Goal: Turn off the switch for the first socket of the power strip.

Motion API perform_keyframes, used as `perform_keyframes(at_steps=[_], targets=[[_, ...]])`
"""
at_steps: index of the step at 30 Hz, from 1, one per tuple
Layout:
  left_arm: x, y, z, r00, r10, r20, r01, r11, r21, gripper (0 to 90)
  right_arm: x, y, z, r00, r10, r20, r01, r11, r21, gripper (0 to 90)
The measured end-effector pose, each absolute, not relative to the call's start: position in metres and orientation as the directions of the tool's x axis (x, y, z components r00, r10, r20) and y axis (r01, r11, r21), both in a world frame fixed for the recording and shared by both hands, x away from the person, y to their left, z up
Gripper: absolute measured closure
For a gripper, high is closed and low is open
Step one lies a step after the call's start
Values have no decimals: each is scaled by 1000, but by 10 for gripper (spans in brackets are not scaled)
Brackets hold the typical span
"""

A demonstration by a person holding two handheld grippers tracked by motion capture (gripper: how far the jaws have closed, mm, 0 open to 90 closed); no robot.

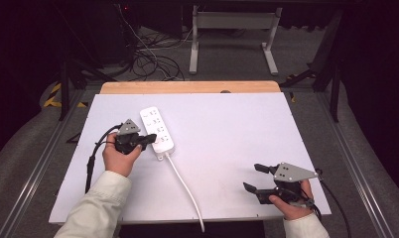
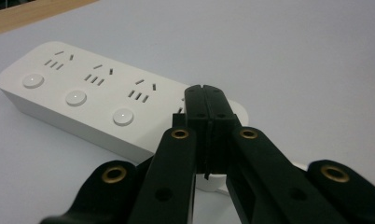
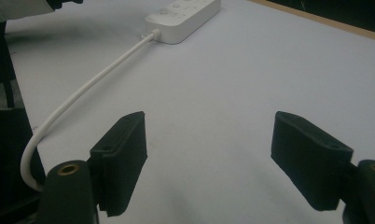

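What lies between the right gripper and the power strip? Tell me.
Bare white table, crossed by the power strip's white cable. The high view and the right gripper view show it; the right gripper stands open.

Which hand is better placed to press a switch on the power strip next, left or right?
Left. The left gripper, jaws shut, has its tips right over the power strip near its cord end. The right gripper sits open at the table's near right corner, far from the strip.

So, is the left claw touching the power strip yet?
Cannot tell. In the left gripper view the shut left claw overlaps the power strip, hiding any contact or gap.
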State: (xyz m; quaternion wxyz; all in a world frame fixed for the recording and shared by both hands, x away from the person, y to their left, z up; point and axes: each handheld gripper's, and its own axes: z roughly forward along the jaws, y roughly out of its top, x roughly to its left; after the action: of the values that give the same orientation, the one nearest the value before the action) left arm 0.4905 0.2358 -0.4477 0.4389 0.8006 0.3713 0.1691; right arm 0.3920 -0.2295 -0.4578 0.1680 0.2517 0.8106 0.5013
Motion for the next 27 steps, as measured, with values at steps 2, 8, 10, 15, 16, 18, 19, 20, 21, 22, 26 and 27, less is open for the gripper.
perform_keyframes(at_steps=[2,8,10,15,16,18,19,20,21,22,26,27], targets=[[493,235,-451,663,747,-46,443,-342,829,899,392,-230,-458,-818,575,-21,237,370,898,274],[499,229,-458,664,748,-21,445,-372,815,899,392,-230,-458,-818,576,-18,241,370,897,273],[501,229,-461,656,755,-7,451,-385,805,899,392,-230,-458,-818,575,-16,242,370,897,273],[503,229,-465,650,760,3,459,-395,796,899,393,-230,-459,-819,573,-16,240,369,898,273],[503,229,-465,650,760,3,459,-395,796,899,393,-230,-459,-819,573,-17,241,370,897,272],[504,229,-466,651,759,5,459,-398,794,899,393,-230,-459,-820,573,-14,243,370,897,272],[504,229,-466,647,762,7,460,-398,793,899,393,-230,-459,-820,572,-13,243,368,897,272],[505,229,-467,648,762,10,459,-400,793,899,393,-230,-459,-819,573,-13,244,369,897,272],[505,228,-467,648,762,4,463,-398,792,899,393,-230,-459,-819,573,-13,244,369,897,272],[504,228,-468,647,763,8,463,-401,791,899,393,-230,-459,-820,572,-12,244,368,897,271],[505,227,-469,651,759,18,459,-412,787,899,393,-230,-459,-820,572,-12,244,370,896,270],[505,227,-469,650,760,19,460,-412,786,899,393,-230,-459,-820,572,-13,244,370,896,270]])
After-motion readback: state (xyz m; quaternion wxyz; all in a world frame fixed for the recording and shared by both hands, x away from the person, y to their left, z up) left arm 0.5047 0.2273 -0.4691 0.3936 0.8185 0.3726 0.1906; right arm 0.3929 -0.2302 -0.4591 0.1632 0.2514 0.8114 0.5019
